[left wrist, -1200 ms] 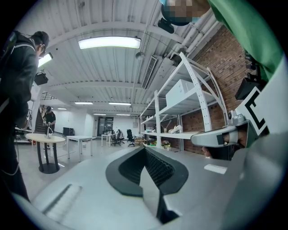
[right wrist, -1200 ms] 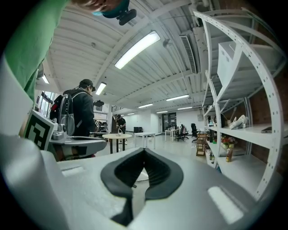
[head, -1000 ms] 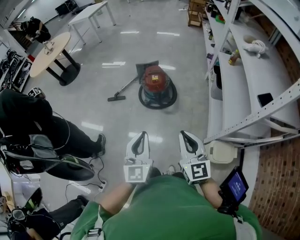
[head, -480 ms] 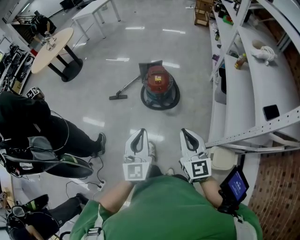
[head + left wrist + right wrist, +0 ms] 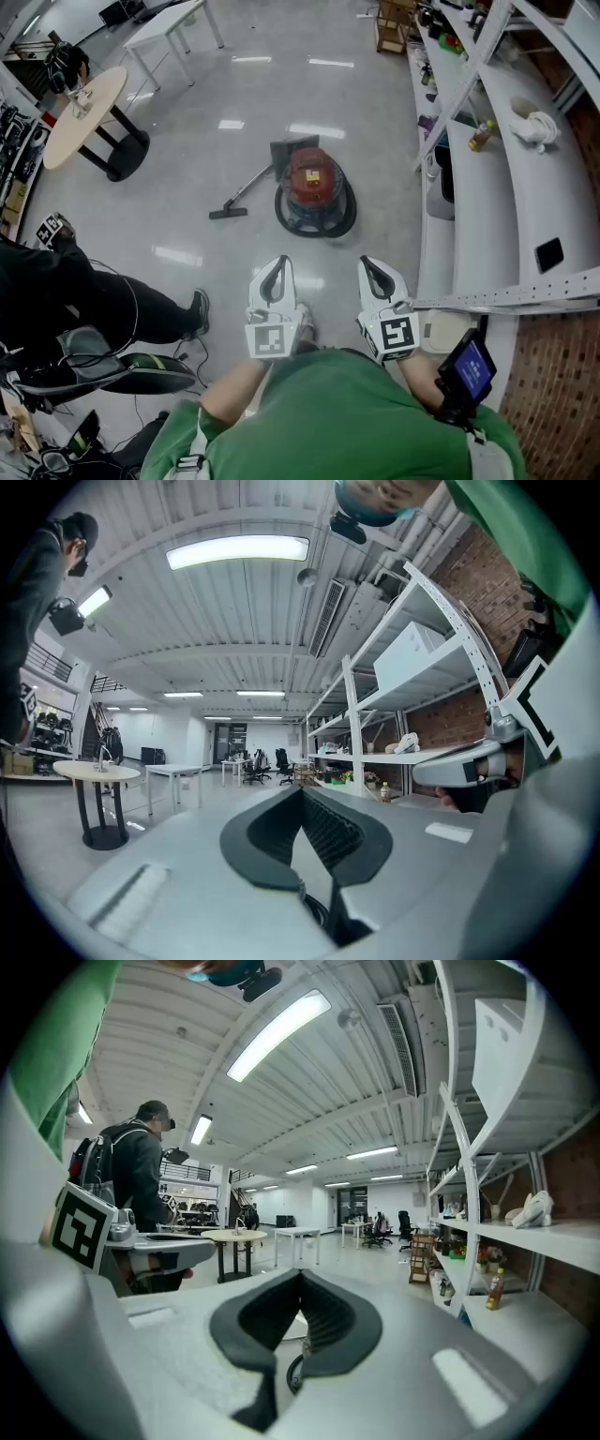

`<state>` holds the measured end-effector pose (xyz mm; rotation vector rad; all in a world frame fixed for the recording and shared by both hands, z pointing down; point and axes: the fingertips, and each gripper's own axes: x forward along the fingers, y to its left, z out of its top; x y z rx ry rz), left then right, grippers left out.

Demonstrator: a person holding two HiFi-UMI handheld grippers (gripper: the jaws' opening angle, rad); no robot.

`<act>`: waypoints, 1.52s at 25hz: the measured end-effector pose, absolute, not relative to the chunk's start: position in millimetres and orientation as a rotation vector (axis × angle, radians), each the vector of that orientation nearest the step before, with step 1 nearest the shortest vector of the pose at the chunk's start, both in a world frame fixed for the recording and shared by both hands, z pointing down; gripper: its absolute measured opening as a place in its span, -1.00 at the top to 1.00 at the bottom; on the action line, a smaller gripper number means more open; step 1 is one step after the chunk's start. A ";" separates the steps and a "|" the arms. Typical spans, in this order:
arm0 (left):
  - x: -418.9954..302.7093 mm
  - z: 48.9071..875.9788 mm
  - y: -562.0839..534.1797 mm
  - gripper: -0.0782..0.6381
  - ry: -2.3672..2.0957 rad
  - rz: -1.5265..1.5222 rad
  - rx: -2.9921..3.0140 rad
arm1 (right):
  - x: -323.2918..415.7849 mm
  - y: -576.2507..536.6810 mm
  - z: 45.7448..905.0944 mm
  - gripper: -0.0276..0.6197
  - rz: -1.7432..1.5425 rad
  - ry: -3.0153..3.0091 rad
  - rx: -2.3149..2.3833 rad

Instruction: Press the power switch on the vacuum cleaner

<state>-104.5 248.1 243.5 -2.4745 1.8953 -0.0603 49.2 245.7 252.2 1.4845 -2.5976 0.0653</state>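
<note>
Head view: the red vacuum cleaner [image 5: 315, 187] stands on the floor a bit above frame centre, well apart from both grippers; its floor nozzle [image 5: 228, 212] lies to the left of it. Left gripper [image 5: 277, 272] & right gripper [image 5: 373, 272] are side by side at lower centre, above the green shirt [image 5: 328, 412]. Left gripper view: jaws closed, tips meet, nothing btw them; round table [image 5: 94, 772] at left. Right gripper view: jaws closed too, empty; white shelf rack [image 5: 525, 1237] at right.
</note>
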 end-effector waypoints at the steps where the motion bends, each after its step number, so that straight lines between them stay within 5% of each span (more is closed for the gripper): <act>1: -110.1 243.0 237.7 0.76 1.889 -0.056 -2.486 | 42.7 235.3 251.1 0.91 0.070 -2.588 1.492; 19: -162.3 268.0 112.4 0.76 1.841 -0.100 -2.579 | -13.0 110.6 273.7 0.91 0.103 -2.502 1.538; 38: -102.2 322.4 -24.4 0.76 2.011 -0.327 -2.500 | 46.9 -43.7 324.3 0.91 0.249 -2.564 1.312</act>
